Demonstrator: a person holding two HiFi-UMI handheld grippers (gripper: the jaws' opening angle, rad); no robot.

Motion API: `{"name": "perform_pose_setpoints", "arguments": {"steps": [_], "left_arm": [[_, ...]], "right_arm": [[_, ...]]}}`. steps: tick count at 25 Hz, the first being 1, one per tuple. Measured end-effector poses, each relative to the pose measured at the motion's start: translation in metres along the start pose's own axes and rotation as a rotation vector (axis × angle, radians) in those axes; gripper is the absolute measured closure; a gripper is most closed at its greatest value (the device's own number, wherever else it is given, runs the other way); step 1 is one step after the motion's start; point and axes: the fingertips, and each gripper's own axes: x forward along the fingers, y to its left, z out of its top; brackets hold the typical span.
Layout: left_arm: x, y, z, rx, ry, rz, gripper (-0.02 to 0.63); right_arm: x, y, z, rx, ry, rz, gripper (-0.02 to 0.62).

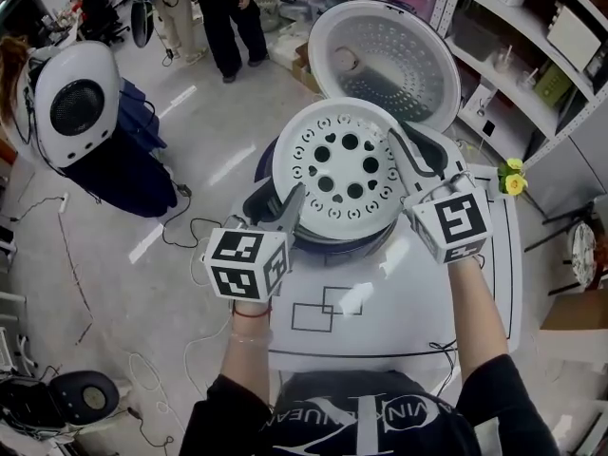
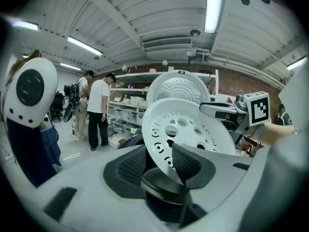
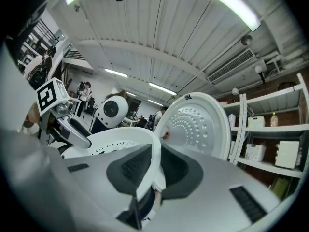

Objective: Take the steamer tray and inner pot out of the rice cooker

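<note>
Now the white perforated steamer tray (image 1: 347, 164) hangs tilted just above the rice cooker (image 1: 439, 145). It is clear of the dark inner pot (image 2: 161, 185), which sits in the cooker. My right gripper (image 3: 153, 164) pinches the tray's rim between its pads. My left gripper (image 2: 159, 161) has its jaws spread around the opposite edge, not clamping it. Behind, the cooker's dimpled lid (image 1: 385, 55) stands open, and the cooker sits on a white table (image 1: 380, 331).

Perforated steamer tray (image 1: 347, 164), tilted, above rice cooker (image 1: 385, 60)
</note>
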Motion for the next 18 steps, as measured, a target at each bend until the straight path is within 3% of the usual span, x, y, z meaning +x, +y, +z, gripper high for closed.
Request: {"name": "perform_pose_setpoints", "arguments": {"steps": [2,10,18], "left_arm": [[-0.001,0.001,0.000,-0.007,-0.003,0.009,0.457],[-0.008,0.002,0.009,-0.011,-0.051,0.032,0.476],[-0.016,-0.003,0.020,-0.003,-0.091,-0.004,0.485]], "right_arm": [[-0.003,0.000,0.001,0.017,-0.012,-0.004,0.535],[-0.011,0.000,0.004,0.097,-0.040,-0.010,0.537],[-0.026,-0.002,0.013,0.155,-0.080,-0.051,0.543]]}}
